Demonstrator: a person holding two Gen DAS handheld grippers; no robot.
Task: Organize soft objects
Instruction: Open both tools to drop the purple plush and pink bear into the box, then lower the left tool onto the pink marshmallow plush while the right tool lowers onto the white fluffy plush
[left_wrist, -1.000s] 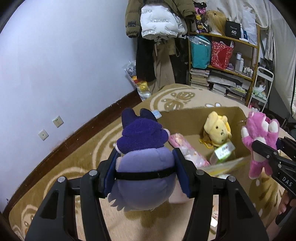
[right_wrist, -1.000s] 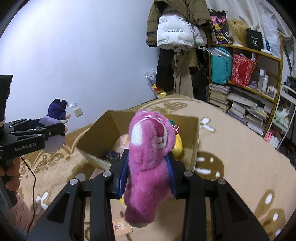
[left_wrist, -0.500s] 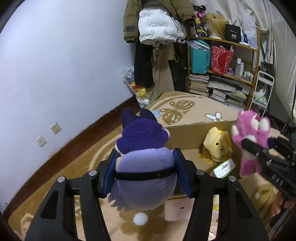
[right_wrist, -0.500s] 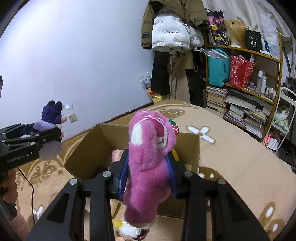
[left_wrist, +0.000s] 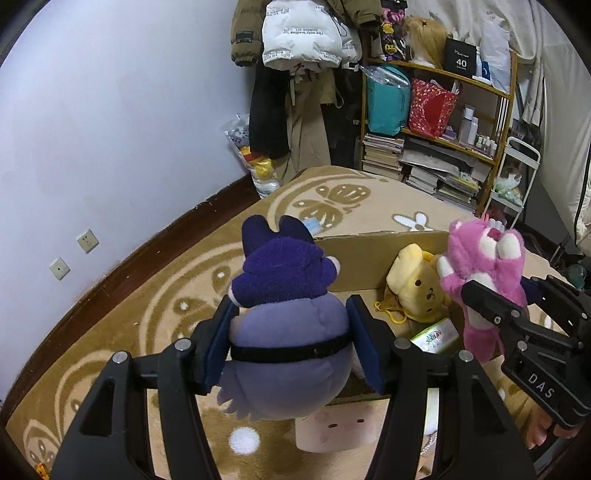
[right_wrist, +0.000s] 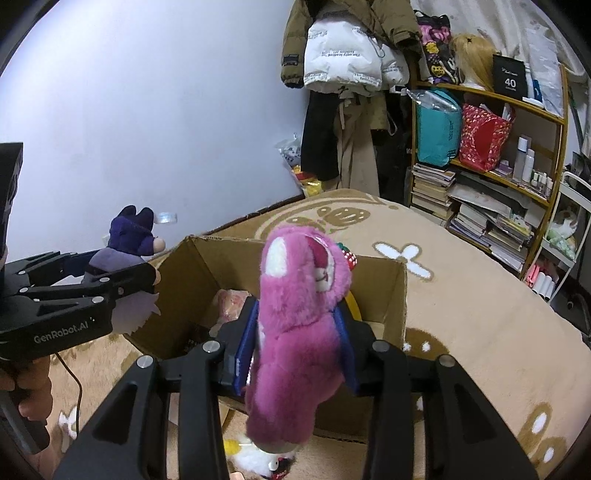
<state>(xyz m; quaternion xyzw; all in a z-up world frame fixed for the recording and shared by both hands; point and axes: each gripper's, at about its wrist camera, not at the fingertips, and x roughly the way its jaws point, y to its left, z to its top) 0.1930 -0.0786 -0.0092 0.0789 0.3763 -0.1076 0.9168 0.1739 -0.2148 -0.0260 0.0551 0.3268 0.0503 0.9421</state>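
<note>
Moved: both plushes carried nearer the box since earlier frame.
Purple plush: hooded, pinched by left gripper.
Pink plush: fuzzy, pinched by right gripper.
Cardboard box: open; yellow plush, green packet inside.

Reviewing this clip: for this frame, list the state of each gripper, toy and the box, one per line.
left gripper: shut on purple plush.
purple plush: held in the air.
right gripper: shut on pink plush.
pink plush: held at the box.
cardboard box: open, flaps up.
yellow plush: lying inside the box.
</note>
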